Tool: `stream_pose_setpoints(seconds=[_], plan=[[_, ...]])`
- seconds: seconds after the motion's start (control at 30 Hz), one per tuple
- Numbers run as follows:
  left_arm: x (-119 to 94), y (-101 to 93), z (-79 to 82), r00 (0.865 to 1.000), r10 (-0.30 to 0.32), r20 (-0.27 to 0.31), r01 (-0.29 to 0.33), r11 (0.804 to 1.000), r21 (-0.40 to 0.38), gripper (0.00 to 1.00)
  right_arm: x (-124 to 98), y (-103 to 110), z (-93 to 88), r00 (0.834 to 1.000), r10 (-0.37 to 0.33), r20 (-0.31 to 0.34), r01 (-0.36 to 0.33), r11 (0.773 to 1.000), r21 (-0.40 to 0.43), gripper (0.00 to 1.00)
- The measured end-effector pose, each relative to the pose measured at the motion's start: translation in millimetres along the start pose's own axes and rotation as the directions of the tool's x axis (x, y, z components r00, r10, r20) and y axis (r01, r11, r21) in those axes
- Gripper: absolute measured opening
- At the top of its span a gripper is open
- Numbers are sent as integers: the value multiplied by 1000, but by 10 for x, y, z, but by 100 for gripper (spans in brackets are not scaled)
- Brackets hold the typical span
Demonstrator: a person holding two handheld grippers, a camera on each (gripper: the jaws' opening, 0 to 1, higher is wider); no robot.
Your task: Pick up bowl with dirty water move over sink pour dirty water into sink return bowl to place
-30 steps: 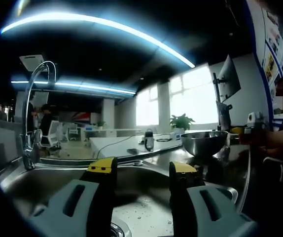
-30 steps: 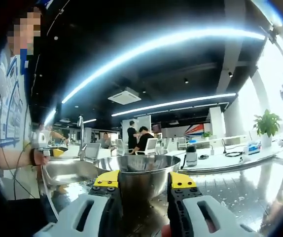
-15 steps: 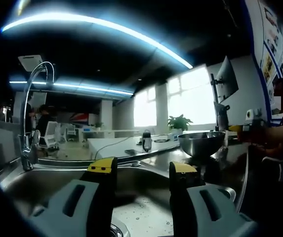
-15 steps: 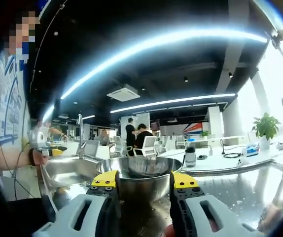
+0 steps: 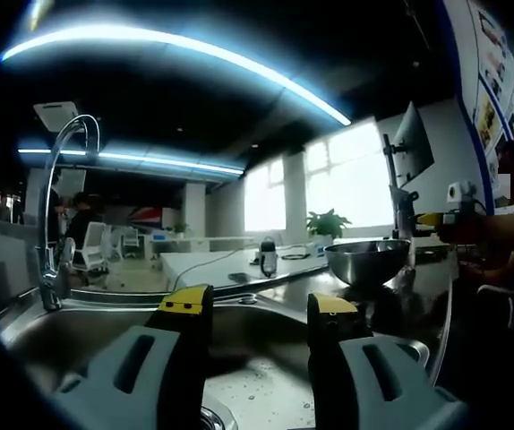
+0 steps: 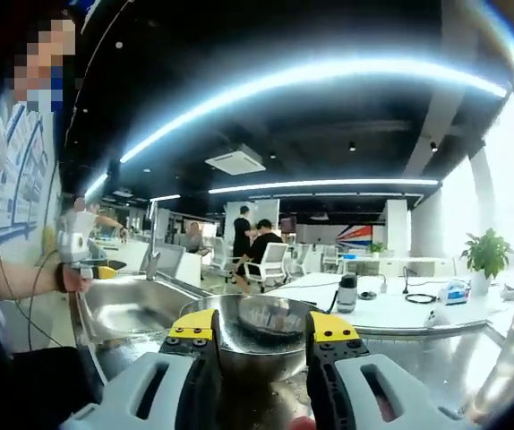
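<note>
A steel bowl stands on the wet steel counter to the right of the sink; whether it holds water cannot be made out. In the right gripper view the same bowl sits just beyond my right gripper, whose yellow-tipped jaws stand wide apart on either side of it, open. The right gripper also appears beside the bowl's right rim, held by a hand. My left gripper hangs open over the sink basin, nothing between its jaws, and it shows far left as the left gripper.
A tall curved faucet rises at the sink's left, seen again as the faucet. The drain lies under the left jaw. A monitor on an arm stands behind the bowl. Desks, a plant and seated people fill the office beyond.
The right gripper has lifted slightly and drawn back, so the bowl looks smaller between its jaws. The left gripper, the bowl and the sink stay where they were.
</note>
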State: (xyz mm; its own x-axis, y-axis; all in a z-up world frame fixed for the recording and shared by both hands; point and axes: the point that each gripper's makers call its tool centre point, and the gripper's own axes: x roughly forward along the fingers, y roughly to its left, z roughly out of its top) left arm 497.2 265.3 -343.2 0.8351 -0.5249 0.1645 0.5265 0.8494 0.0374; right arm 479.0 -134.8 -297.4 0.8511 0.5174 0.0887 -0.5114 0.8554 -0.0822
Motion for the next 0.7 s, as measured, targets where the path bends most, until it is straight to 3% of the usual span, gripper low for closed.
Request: stream_pose_setpoints(seconds=[0.07,0.33,0.43,0.53,0.7], plan=[[1,2,-1,1000,-1,0,1,1000,-4,41,11,-48,21,1000,-12,-10,12,1000,-13,27],[3,-3,-10,1000,-5,-5,5,1000,-1,41,75,-208,25,998,-47,-46,47,999,2,30],[1,7,-10,1000,0,-4,0,1000,0,41,98,-273,31,997,-57,-53,60,997,55,29],[-2,9,-4,1000,2,-2,-2,1000,-1,41,121,-351,4,993,-78,-89,79,997,15,29],[-3,4,0,1000,2,-2,-2,1000,-1,41,186,-357,56,992,-71,-103,78,995,65,27]])
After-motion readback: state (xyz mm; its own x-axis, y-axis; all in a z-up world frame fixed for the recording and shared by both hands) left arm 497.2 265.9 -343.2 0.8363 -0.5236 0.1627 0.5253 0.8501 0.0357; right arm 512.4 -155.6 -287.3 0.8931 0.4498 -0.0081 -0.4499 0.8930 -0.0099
